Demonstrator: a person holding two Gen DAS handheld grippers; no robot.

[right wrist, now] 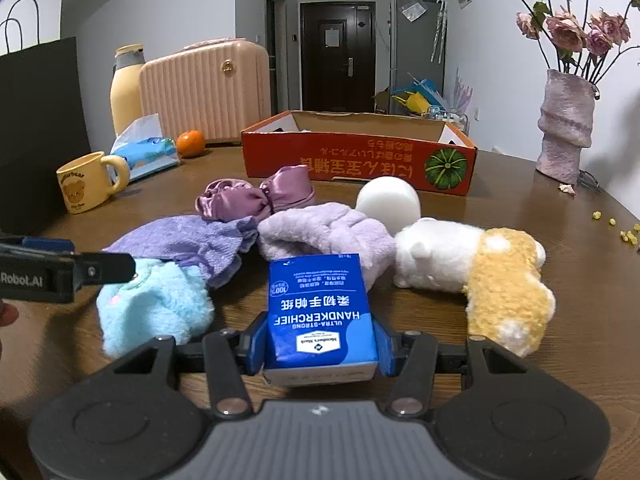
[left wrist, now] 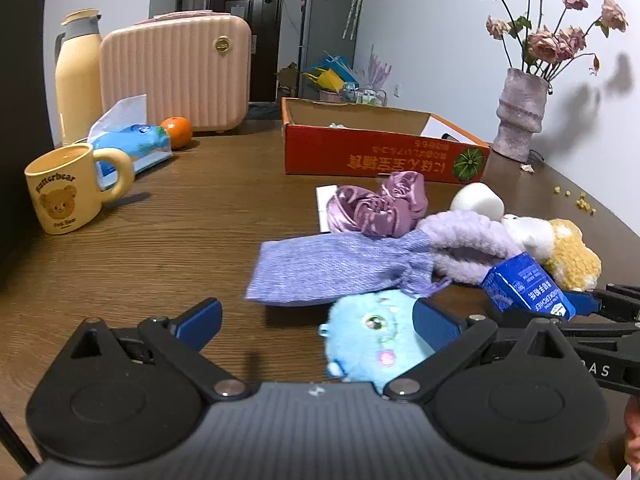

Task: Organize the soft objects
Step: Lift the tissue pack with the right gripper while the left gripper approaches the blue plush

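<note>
My right gripper (right wrist: pixel 322 344) is shut on a blue handkerchief pack (right wrist: pixel 320 312), which also shows in the left wrist view (left wrist: pixel 528 284). My left gripper (left wrist: pixel 316 320) is open, and a light blue plush (left wrist: pixel 372 340) lies against its right finger. Beyond lie a purple knit pouch (left wrist: pixel 332 268), a purple satin scrunchie (left wrist: pixel 376 208), a lilac fluffy item (right wrist: pixel 328 232), a white and yellow plush (right wrist: pixel 480 272) and a white ball (right wrist: pixel 388 200). An open orange cardboard box (right wrist: pixel 360 160) stands behind them.
A bear mug (left wrist: pixel 68 192), blue tissue pack (left wrist: pixel 136 144), orange (left wrist: pixel 178 132), yellow flask (left wrist: pixel 78 76) and pink case (left wrist: pixel 176 72) stand at the left. A vase of dried roses (left wrist: pixel 520 116) is at the right. A black bag (right wrist: pixel 36 128) stands far left.
</note>
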